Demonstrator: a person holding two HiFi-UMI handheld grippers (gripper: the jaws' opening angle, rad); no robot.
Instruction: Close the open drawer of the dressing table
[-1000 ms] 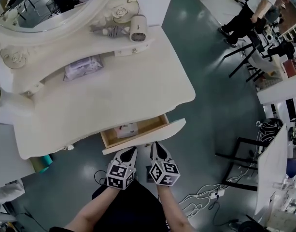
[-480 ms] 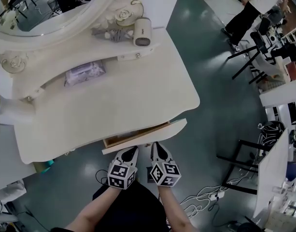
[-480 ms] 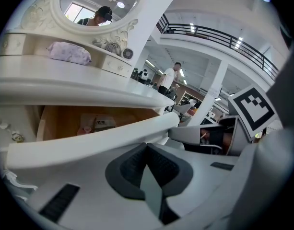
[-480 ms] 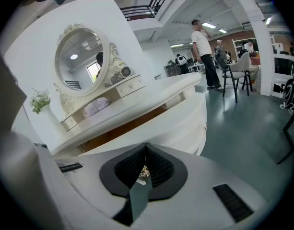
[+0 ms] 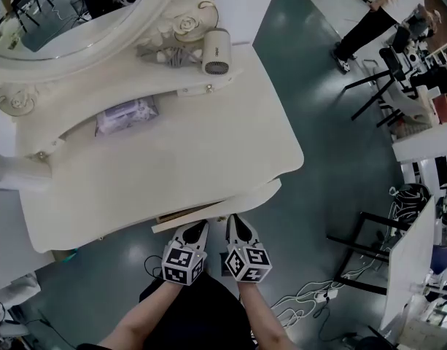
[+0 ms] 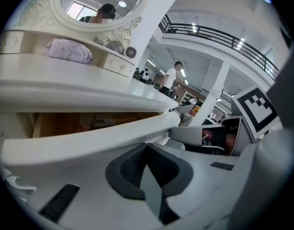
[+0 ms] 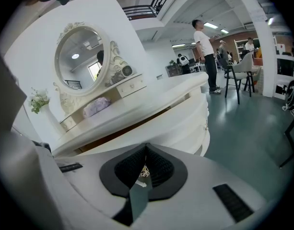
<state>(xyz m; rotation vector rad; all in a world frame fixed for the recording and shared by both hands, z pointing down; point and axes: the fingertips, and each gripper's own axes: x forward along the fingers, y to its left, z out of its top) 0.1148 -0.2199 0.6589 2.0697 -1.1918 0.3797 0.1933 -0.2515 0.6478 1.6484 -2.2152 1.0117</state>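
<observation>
Drawer (image 5: 216, 208) nearly shut beneath the counter (image 5: 172, 159)
Our left tongs (image 5: 198, 229) and right tongs (image 5: 236, 226), both clamped together and empty, meet the front just ahead; a sliver shows open; we judge one straight push finishes.

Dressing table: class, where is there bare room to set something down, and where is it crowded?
Free: the broad tabletop between the purple pouch and the front edge. Crowded: the upper shelf by the mirror, with hair dryer and cord.
</observation>
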